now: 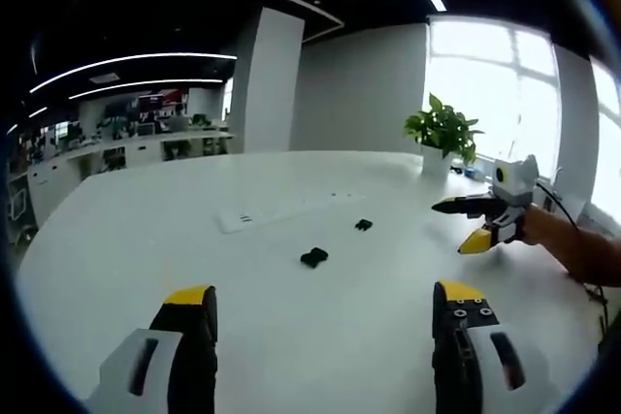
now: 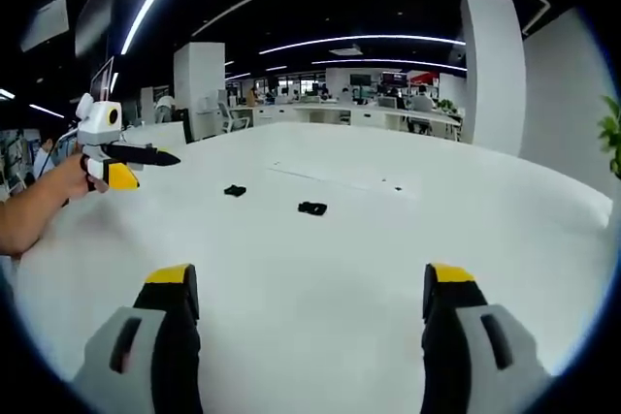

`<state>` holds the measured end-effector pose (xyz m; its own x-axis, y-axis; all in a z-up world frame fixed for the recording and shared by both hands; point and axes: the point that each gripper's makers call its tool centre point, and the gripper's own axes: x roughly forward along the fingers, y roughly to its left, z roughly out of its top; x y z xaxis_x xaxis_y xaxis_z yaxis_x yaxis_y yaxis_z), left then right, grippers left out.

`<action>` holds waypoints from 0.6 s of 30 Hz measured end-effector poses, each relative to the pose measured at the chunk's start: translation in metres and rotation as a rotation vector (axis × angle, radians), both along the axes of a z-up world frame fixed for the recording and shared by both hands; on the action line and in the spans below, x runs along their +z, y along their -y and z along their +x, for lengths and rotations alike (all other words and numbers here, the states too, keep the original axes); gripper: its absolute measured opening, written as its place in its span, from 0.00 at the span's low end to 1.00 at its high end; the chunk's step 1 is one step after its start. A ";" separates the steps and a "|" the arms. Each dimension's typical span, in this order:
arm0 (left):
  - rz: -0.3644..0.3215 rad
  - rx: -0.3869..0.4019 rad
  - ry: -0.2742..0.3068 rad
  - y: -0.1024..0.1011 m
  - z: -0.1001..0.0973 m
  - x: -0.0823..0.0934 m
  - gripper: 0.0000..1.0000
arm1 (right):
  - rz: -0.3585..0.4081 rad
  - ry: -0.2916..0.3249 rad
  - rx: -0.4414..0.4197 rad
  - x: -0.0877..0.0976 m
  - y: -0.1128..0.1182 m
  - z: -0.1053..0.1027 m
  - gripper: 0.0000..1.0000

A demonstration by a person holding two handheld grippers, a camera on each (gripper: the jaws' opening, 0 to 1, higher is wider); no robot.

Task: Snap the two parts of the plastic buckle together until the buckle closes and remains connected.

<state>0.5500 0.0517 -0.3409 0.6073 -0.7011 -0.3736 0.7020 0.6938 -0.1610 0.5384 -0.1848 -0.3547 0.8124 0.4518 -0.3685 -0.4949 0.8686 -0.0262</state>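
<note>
White table: buckle parts beyond hand-held gripper.

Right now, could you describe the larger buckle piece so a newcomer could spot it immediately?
On the big white table, past the left gripper, two small black parts lie apart. The larger buckle piece lies closer; the smaller part sits further back, towards the potted plant.

The left gripper hangs above the white table, its jaws spread wide apart and holding nothing. Two black buckle parts lie apart further out: the larger buckle piece nearer, the smaller buckle piece beyond. The right gripper comes in from the right, near a potted plant.
</note>
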 end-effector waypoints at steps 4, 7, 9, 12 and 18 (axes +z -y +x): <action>0.000 0.001 -0.008 0.000 0.002 -0.003 0.93 | 0.001 -0.003 0.000 -0.001 0.000 0.003 0.96; 0.001 -0.002 -0.009 0.001 0.003 -0.003 0.93 | -0.001 -0.005 -0.001 -0.001 0.001 0.005 0.96; 0.004 -0.004 -0.006 0.001 0.005 -0.002 0.93 | -0.005 -0.005 -0.002 -0.001 0.001 0.006 0.96; 0.003 -0.004 -0.005 0.000 0.007 0.000 0.93 | -0.003 -0.004 -0.004 0.000 0.001 0.008 0.96; 0.007 -0.003 -0.006 -0.001 0.011 -0.001 0.93 | -0.007 -0.009 -0.005 -0.002 0.002 0.012 0.96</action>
<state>0.5612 0.0526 -0.3423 0.6030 -0.7000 -0.3825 0.7029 0.6930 -0.1603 0.5506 -0.1868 -0.3569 0.8114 0.4451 -0.3789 -0.4907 0.8709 -0.0276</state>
